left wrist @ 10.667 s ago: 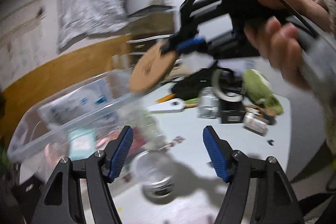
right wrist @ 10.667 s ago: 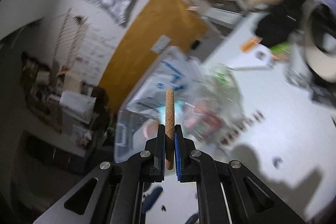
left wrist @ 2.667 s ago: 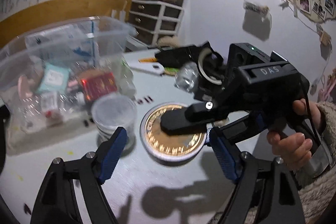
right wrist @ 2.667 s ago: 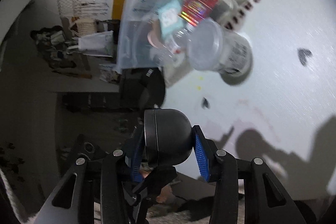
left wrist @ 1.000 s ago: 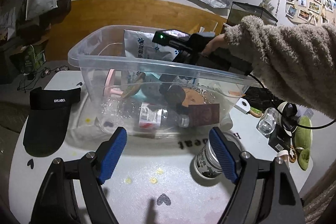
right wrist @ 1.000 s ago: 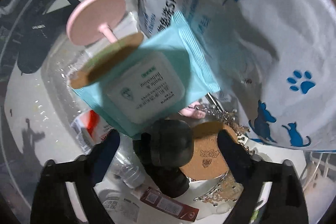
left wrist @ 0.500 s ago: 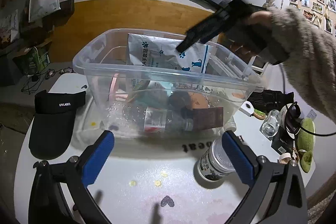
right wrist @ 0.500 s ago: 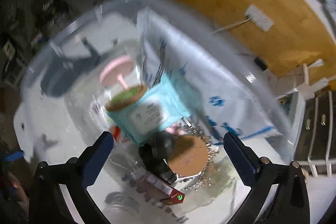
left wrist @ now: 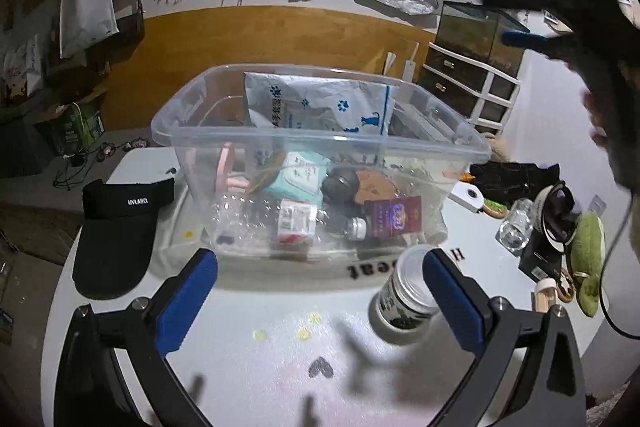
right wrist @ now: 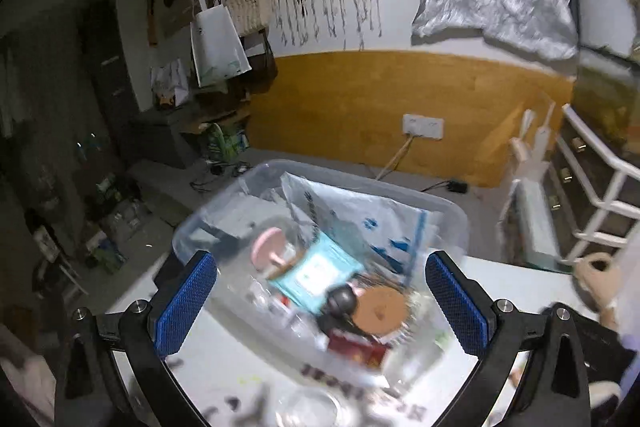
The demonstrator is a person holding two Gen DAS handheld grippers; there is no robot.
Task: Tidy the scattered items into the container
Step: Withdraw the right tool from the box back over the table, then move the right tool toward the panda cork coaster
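Container: clear plastic tub, far centre of white desk, packed with cat-print bag, teal wipes pack, cork coaster. Left view: left gripper low and near, angled down at tub, fingers just opened wide, nothing between. Jar stands near right, black visor left. Right gripper raised at far right, blurred. Right view: right gripper above tub, tilted down, fingers just spread, empty.

black cap, blue-padded tongs
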